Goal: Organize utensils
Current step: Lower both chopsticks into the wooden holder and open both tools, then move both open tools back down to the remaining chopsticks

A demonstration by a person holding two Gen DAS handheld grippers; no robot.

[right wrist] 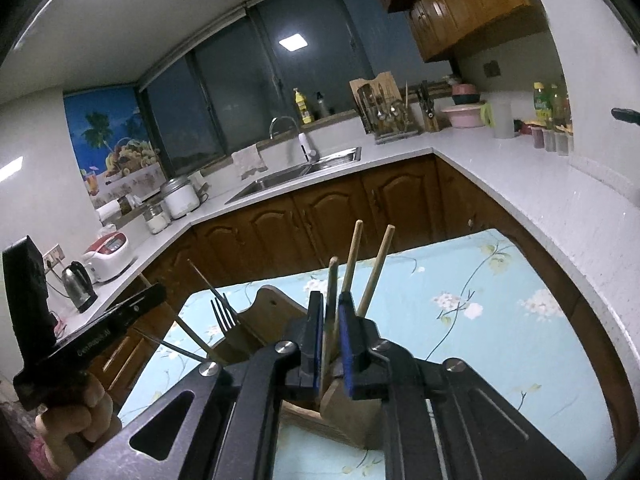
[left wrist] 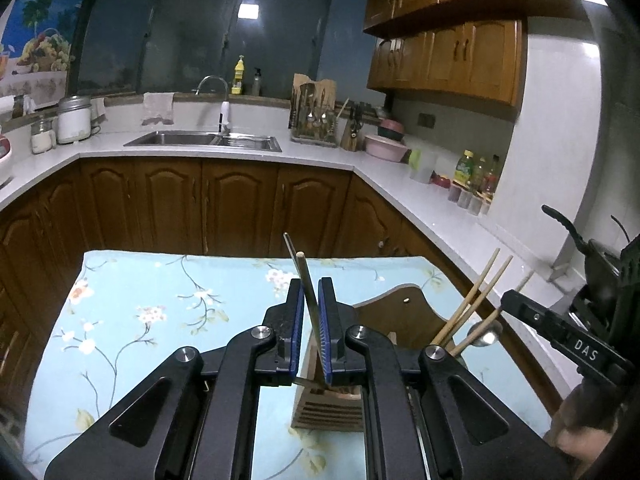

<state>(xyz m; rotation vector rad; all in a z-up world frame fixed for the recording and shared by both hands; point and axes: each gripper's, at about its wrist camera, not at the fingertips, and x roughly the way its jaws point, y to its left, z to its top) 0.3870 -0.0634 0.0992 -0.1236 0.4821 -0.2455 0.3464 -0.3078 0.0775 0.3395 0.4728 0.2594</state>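
A wooden utensil holder (left wrist: 332,404) stands on the floral blue tablecloth (left wrist: 152,312). My left gripper (left wrist: 311,292) is shut on a thin metal utensil handle (left wrist: 306,280) directly above the holder's slotted side. Wooden chopsticks (left wrist: 476,300) and a spoon (left wrist: 486,334) stick out of the holder at right. My right gripper (right wrist: 330,308) is closed around a wooden chopstick (right wrist: 331,280) that stands in the holder (right wrist: 344,408). Two more chopsticks (right wrist: 378,264) rise beside it. A dark fork (right wrist: 222,314) stands at the holder's left side.
White L-shaped counter (left wrist: 320,156) with a sink (left wrist: 204,140), a utensil rack (left wrist: 314,120), knife block, pink bowls and bottles (left wrist: 474,172). Kettle (right wrist: 78,284) and rice cooker (right wrist: 108,254) on the left counter. Wooden cabinets below and above.
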